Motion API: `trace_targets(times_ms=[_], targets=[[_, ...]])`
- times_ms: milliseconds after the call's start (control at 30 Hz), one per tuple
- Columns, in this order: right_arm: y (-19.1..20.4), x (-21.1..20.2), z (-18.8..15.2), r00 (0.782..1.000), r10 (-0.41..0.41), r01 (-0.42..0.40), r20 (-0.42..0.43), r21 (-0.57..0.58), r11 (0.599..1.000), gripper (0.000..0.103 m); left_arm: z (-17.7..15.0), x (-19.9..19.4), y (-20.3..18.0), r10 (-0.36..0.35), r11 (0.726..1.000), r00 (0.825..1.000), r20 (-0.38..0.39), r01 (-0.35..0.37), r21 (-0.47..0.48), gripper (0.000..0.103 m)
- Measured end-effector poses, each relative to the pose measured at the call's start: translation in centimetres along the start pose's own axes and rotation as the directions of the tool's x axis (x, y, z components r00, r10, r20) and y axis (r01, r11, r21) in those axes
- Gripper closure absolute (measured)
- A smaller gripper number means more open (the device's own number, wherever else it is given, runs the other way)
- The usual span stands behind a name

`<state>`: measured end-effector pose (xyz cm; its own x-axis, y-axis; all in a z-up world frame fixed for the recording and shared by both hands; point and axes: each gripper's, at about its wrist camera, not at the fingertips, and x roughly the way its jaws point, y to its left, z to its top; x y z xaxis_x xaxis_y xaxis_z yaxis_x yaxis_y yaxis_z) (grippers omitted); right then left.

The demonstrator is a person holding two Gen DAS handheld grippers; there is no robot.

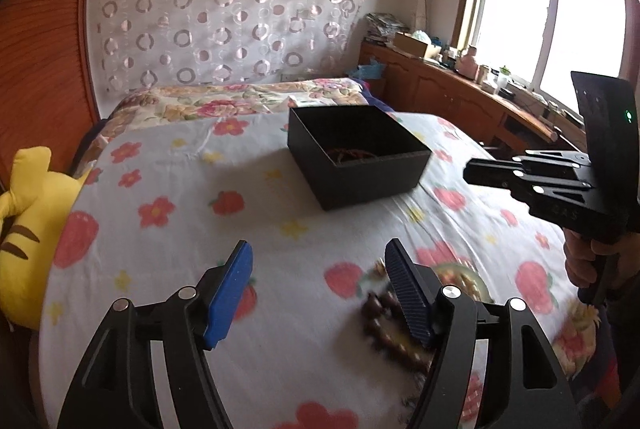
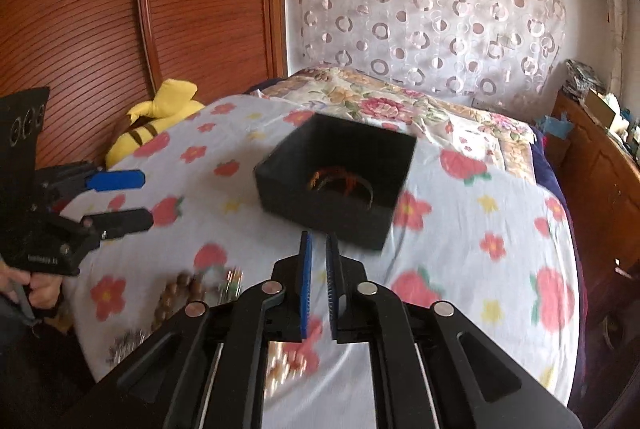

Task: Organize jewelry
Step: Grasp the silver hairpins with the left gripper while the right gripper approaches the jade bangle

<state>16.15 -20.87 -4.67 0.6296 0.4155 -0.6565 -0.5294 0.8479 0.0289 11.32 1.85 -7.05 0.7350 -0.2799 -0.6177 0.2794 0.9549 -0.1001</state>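
Flowered bedsheet carries brown bead jewelry beside the gaping left tool; right tool narrowly parted, empty.

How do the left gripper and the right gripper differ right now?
The left gripper has its jaws spread wide; the right gripper shows only a narrow gap. The left gripper sits beside the brown bead bracelet lying on the bedsheet; the right gripper points toward the black box. Both have blue pads, black frames, and hold nothing.
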Motion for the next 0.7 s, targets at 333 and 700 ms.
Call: trace_targets(times_ms=[333, 700], targets=[[1.0, -2.7, -6.5, 1.000, 0.003, -0.002, -0.022, 0.072, 0.997, 0.070, -4.1, -2.2, -1.2, -0.022, 1.000, 0.999, -0.047, 0.021, -0.020, 0.037], [3.0, -3.9, -8.5, 0.999, -0.046, 0.047, -0.006, 0.095, 0.994, 0.070, -6.4, -2.6, -4.2, -0.065, 0.998, 0.992, -0.110, 0.066, 0.010, 0.049]])
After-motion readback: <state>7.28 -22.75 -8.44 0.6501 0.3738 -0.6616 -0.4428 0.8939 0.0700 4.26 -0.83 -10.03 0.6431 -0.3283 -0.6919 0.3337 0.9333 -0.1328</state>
